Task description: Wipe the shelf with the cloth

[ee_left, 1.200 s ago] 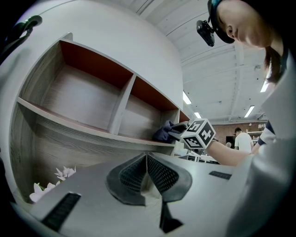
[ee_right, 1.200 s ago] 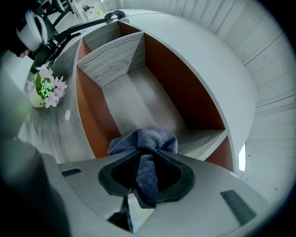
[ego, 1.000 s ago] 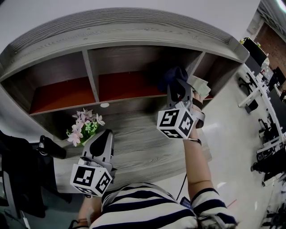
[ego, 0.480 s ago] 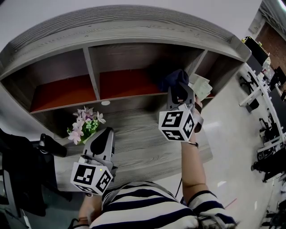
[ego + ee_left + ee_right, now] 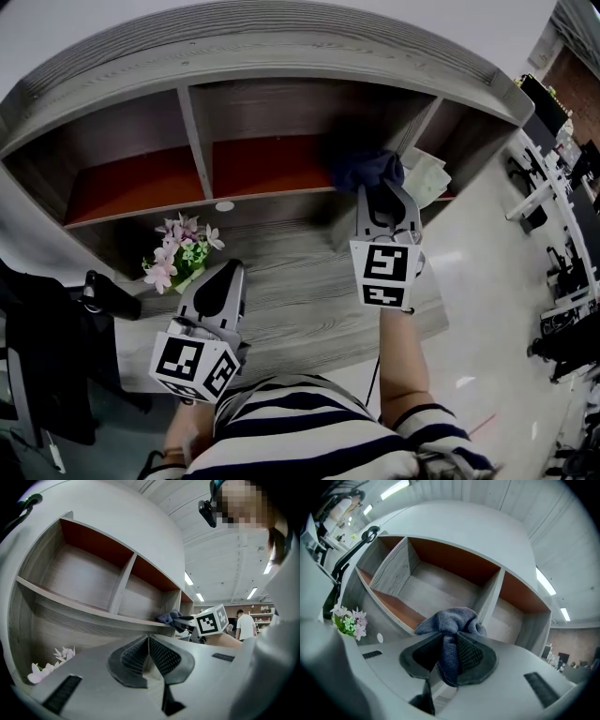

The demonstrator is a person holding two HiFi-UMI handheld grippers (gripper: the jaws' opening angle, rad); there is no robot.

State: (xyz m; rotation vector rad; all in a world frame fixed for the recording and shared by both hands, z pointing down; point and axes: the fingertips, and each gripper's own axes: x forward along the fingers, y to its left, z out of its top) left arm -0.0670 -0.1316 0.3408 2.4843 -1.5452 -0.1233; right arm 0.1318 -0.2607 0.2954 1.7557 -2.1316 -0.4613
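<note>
Right hand-held gripper [image 5: 380, 192]: jaws closed narrow on a dark blue cloth [image 5: 362, 169]. In the right gripper view a fold of the cloth [image 5: 450, 620] is pinched between the two ribbed pads and hangs down toward the gripper body. The rest bunches up beyond the jaw tips.

Cloth position: at the right end of the shelf's [image 5: 281, 56] middle compartment, close against the divider to the right-hand compartment. It sits at the near edge of the orange-red board. I cannot tell whether the bunch presses on the board or rides just above it.

Left hand-held gripper [image 5: 225, 278]: jaws drawn together, pads meeting at the tips, nothing between them. It is held low over the near left part of the grey wood worktop [image 5: 300, 291], well apart from the cloth. It touches nothing that I can see.

Shelf: grey wood, three open compartments with orange-red floors, standing at the far side of the worktop.

Other things: a small bunch of pink and white flowers [image 5: 178, 258] on the worktop, just left of the left hand-held gripper. A pale sheet of paper [image 5: 427, 178] lies in the right compartment, just right of the cloth. A small white disc [image 5: 224, 205] sits under the shelf board's near edge.
</note>
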